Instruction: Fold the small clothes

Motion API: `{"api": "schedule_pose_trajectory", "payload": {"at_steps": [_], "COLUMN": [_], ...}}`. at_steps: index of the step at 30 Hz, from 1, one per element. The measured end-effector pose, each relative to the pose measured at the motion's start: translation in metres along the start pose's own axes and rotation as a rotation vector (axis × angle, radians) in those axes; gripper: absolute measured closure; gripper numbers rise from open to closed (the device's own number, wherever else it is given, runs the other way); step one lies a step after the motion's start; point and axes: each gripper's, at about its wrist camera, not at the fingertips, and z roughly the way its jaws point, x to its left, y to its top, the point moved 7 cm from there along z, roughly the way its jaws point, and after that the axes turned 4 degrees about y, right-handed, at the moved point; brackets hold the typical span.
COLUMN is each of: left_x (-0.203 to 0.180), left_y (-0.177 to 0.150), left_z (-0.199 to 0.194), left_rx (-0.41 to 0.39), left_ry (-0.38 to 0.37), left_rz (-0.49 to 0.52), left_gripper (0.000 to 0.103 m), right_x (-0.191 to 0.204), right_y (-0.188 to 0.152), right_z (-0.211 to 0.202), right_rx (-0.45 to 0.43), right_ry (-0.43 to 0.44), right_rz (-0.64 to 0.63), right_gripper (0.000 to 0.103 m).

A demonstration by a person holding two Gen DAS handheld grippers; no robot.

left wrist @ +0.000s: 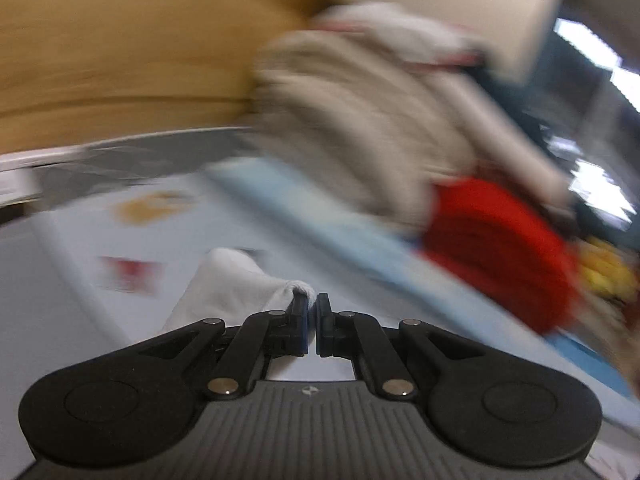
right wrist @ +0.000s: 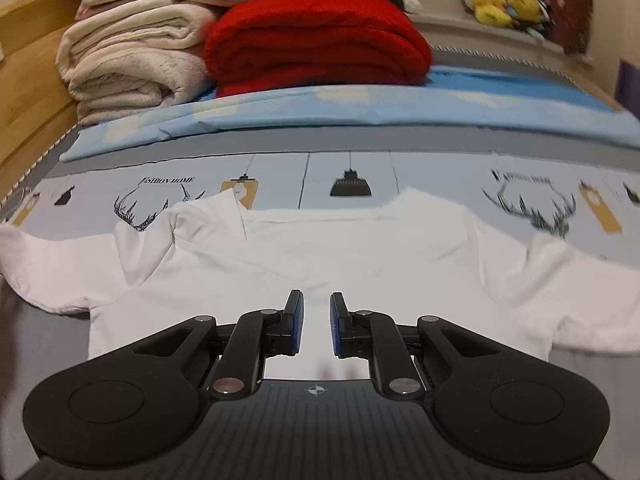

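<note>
Left gripper (left wrist: 312, 312) in my hand has its jaws pressed almost together, and I see no cloth between the pads. A bit of white fabric (left wrist: 224, 284) lies against the outside of the left finger (left wrist: 298, 312), so I cannot say that it is truly pinched; I judge the gripper as closed on nothing. This view is strongly smeared, so small details are lost.

My right gripper (right wrist: 316, 320) hangs over the white T-shirt (right wrist: 320, 264) with a narrow gap between its jaws, and nothing is inside this gap. The shirt lies spread on the printed bed sheet (right wrist: 360, 172). One sleeve on the left of the right wrist view is already turned inward over the body; the other sleeve (right wrist: 568, 280) lies flat and open.

Behind the shirt are a folded red blanket (right wrist: 316, 40) and a cream blanket (right wrist: 132, 64), well apart from it.

I think the fold is at its beginning, with the side folds in hand. For the next move I would open the jaws wider, take the edge of the open sleeve, and carry it across to the middle, keeping the cloth flat.
</note>
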Motion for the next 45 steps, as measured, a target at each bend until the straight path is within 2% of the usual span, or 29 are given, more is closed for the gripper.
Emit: {"api": "schedule_pose_trajectory", "payload": {"at_steps": [2,3,4,5,6,7,8,10,11,14,16,18,20,22,25,26,28,30,33,38,39,41,42,43,45], "left_x": [-0.069,-0.104,-0.131,-0.156,-0.176,-0.183,-0.181,-0.161,-0.149,-0.102,-0.076,-0.055,-0.048,-0.052,-0.072,-0.079,-0.091,-0.098,-0.104,-0.102,-0.1,-0.097,-0.096,-0.095,-0.092], "left_y": [-0.03,-0.052,-0.075,-0.103,-0.134,-0.154,-0.171,-0.177,-0.173,-0.147,-0.134,-0.127,-0.122,-0.131,-0.134,-0.134,-0.133,-0.133,-0.134,-0.129,-0.128,-0.125,-0.124,-0.123,-0.12], "left_z": [-0.026,-0.038,-0.045,-0.048,-0.05,-0.05,-0.048,-0.04,-0.035,-0.022,-0.013,-0.009,-0.004,0.003,0.011,0.016,0.024,0.026,0.033,0.042,0.044,0.044,0.044,0.044,0.043], "left_rx": [0.022,0.062,0.126,0.232,0.35,0.415,0.469,0.508,0.504,0.442,0.428,0.43,0.42,0.459,0.485,0.49,0.483,0.48,0.485,0.491,0.49,0.488,0.487,0.486,0.483], "left_ry": [-0.162,-0.257,-0.339,-0.42,-0.485,-0.487,-0.434,-0.332,-0.294,-0.084,0.038,0.115,0.113,0.134,0.094,0.083,0.051,0.036,0.033,0.038,0.042,0.047,0.048,0.049,0.051], "left_rz": [0.065,0.094,0.119,0.156,0.195,0.212,0.218,0.157,0.118,0.045,0.018,-0.06,-0.082,-0.054,-0.048,-0.033,0.0,0.034,0.064,0.045,0.04,0.033,0.031,0.032,0.026], "left_gripper": [0.1,0.099,0.095,0.082,0.076,0.074,0.074,0.074,0.074,0.073,0.073,0.074,0.073,0.073,0.073,0.069,0.066,0.065,0.065,0.065,0.065,0.065,0.065,0.065,0.065], "right_x": [0.0,-0.001,-0.002,-0.003,-0.003,-0.005,-0.006,-0.011,-0.013,-0.019,-0.019,-0.021,-0.026,-0.032,-0.037,-0.038,-0.043,-0.048,-0.057,-0.061,-0.06,-0.059,-0.058,-0.057,-0.056], "right_y": [-0.005,-0.007,-0.009,-0.011,-0.014,-0.016,-0.019,-0.025,-0.028,-0.034,-0.035,-0.034,-0.035,-0.036,-0.036,-0.035,-0.035,-0.036,-0.039,-0.037,-0.035,-0.032,-0.031,-0.03,-0.025], "right_z": [-0.004,-0.006,-0.008,-0.009,-0.011,-0.012,-0.012,-0.012,-0.012,-0.013,-0.012,-0.005,0.006,0.021,0.042,0.047,0.059,0.07,0.084,0.092,0.093,0.094,0.095,0.095,0.093], "right_rx": [0.0,0.001,0.002,0.002,0.003,0.003,0.007,0.011,0.011,0.017,0.014,0.012,0.022,0.06,0.101,0.111,0.129,0.147,0.175,0.175,0.169,0.159,0.155,0.149,0.128], "right_ry": [0.005,0.003,0.003,0.007,0.012,0.01,0.003,-0.012,-0.017,-0.026,-0.03,-0.033,-0.042,-0.041,-0.009,-0.009,-0.003,-0.015,-0.034,-0.036,-0.04,-0.035,-0.023,-0.014,-0.013], "right_rz": [0.028,0.045,0.069,0.092,0.118,0.14,0.159,0.205,0.227,0.268,0.267,0.27,0.284,0.345,0.426,0.443,0.482,0.506,0.547,0.56,0.548,0.538,0.538,0.537,0.523], "right_gripper": [0.089,0.089,0.089,0.089,0.089,0.088,0.087,0.085,0.085,0.085,0.085,0.084,0.084,0.084,0.084,0.084,0.071,0.063,0.063,0.063,0.066,0.079,0.092,0.097,0.101]}}
